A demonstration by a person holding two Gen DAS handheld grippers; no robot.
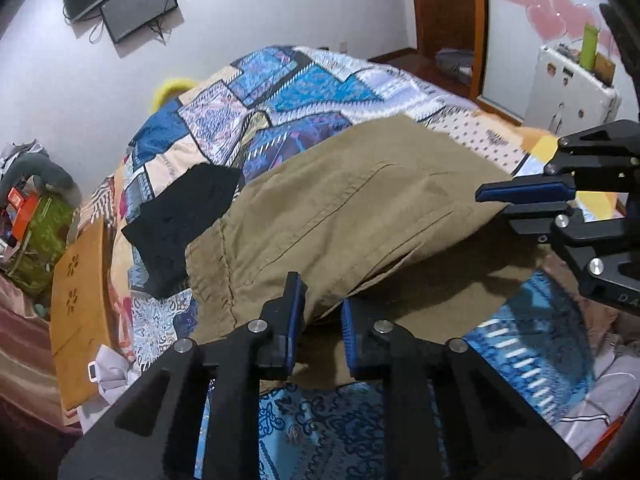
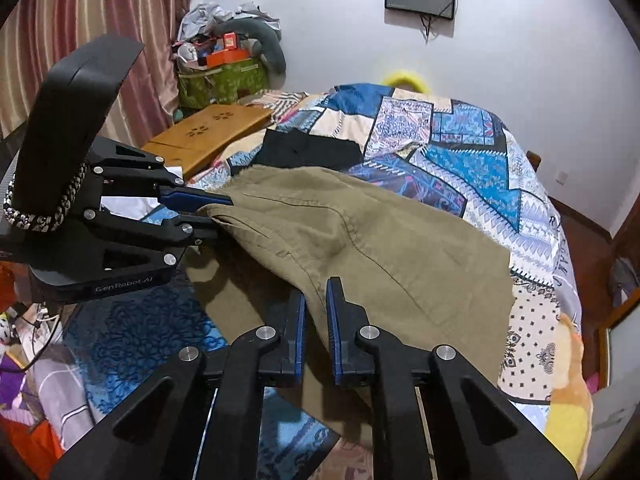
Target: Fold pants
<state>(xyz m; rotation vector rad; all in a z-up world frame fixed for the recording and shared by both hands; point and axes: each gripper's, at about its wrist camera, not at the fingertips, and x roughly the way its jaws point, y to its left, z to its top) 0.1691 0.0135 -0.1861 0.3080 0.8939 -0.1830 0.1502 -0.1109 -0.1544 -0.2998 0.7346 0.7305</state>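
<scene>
Khaki pants [image 1: 340, 208] lie spread over the patchwork quilt, also in the right wrist view [image 2: 380, 256]. My left gripper [image 1: 320, 300] pinches the near edge of the pants, lifting a fold; it also shows in the right wrist view [image 2: 218, 214], clamped on the cloth's left corner. My right gripper [image 2: 316, 300] is shut on the pants' near edge; in the left wrist view it [image 1: 496, 202] grips the right corner. The lifted edge casts a shadow on the layer below.
A black garment [image 1: 184, 224] lies on the quilt [image 1: 280, 96] beyond the pants. A wooden lap tray [image 1: 78, 304] rests at the bed's left edge. Clutter bags [image 2: 224, 68] stand by the curtain. A white cabinet [image 1: 572, 88] stands at right.
</scene>
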